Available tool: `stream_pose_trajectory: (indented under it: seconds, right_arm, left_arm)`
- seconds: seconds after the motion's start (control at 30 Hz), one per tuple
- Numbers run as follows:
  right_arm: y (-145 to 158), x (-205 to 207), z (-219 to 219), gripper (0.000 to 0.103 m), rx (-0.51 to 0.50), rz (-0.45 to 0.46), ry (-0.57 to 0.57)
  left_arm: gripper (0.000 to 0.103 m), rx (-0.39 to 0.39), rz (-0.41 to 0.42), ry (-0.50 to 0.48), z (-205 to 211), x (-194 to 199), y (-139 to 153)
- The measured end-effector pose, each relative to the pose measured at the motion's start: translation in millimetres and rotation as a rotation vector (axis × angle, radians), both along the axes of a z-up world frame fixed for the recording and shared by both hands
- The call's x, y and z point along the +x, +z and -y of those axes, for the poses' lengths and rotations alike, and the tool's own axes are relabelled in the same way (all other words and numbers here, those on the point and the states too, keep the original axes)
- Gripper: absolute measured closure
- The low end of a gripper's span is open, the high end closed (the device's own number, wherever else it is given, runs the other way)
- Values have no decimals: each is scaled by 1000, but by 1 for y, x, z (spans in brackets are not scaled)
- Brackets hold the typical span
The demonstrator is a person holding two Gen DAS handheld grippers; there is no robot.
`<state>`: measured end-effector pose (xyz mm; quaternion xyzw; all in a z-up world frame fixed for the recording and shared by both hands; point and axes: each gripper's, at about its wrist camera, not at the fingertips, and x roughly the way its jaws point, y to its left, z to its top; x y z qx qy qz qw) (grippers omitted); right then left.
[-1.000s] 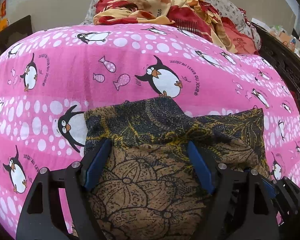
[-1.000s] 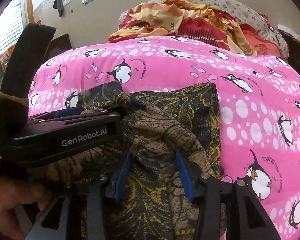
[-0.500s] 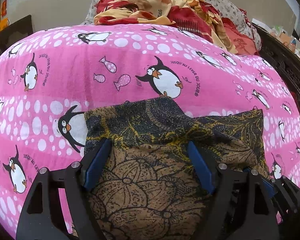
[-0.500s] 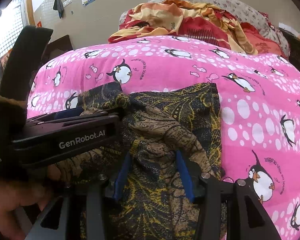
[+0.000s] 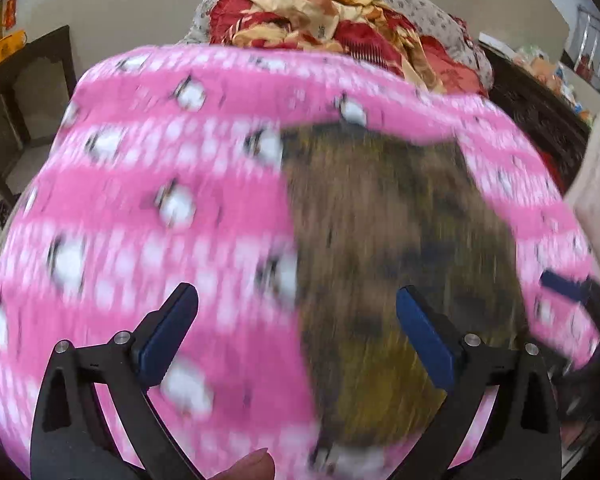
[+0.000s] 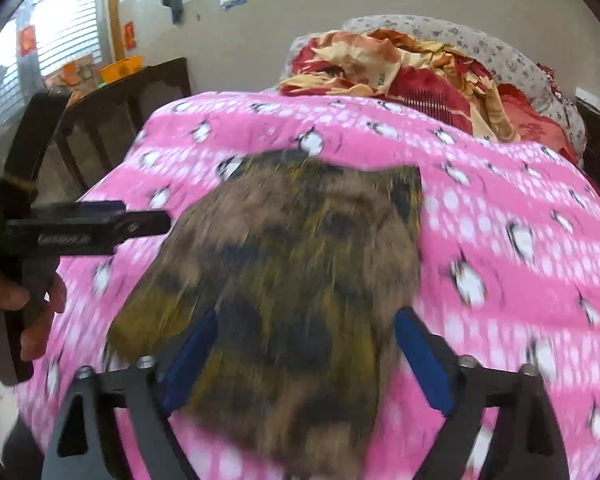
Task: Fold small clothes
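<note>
Brown-and-black patterned cloth garment (image 6: pixel 300 280) is lying on the pink penguin-print bedsheet (image 6: pixel 500 208), looks like a fairly compact folded shape, though everything's motion-blurred so I can't vouch for the edges. Left tool (image 5: pixel 296 336) has its jaws opening wide, nothing between them, mostly over bare sheet beside the cloth. Right tool (image 6: pixel 304 352) is opening too, cloth under it but not pinched. I'd guess this fold is basically done, maybe tidying left. Red-and-orange blanket pile (image 6: pixel 400 68) sits at the far end.

The garment (image 6: pixel 292 280) lies on the bedsheet (image 6: pixel 500 200), blanket pile (image 6: pixel 400 68) behind.
</note>
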<state>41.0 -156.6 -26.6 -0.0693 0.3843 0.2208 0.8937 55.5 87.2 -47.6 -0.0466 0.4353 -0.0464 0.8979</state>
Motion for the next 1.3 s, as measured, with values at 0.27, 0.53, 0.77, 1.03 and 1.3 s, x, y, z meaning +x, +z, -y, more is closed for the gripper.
stream_pose_trajectory:
  seconds: [0.27, 0.53, 0.77, 1.03, 1.3]
  right_arm:
    - [-65, -24, 32, 0, -5, -160, -42]
    - [-69, -23, 25, 0, -30, -119, -47]
    - [-71, -31, 26, 0, -53, -98, -43]
    - [-64, -26, 22, 0, -79, -207, -69]
    - [-17, -49, 38, 0, -114, -245, -244]
  left_arm:
    - [0, -86, -9, 50, -5, -37, -40]
    - [0, -142, 3, 41, -13, -34, -43]
    - [0, -118, 14, 49, -9, -33, -44]
    - [0, -135, -43, 31, 3, -44, -26]
    - [0, -39, -3, -20, 58, -65, 41]
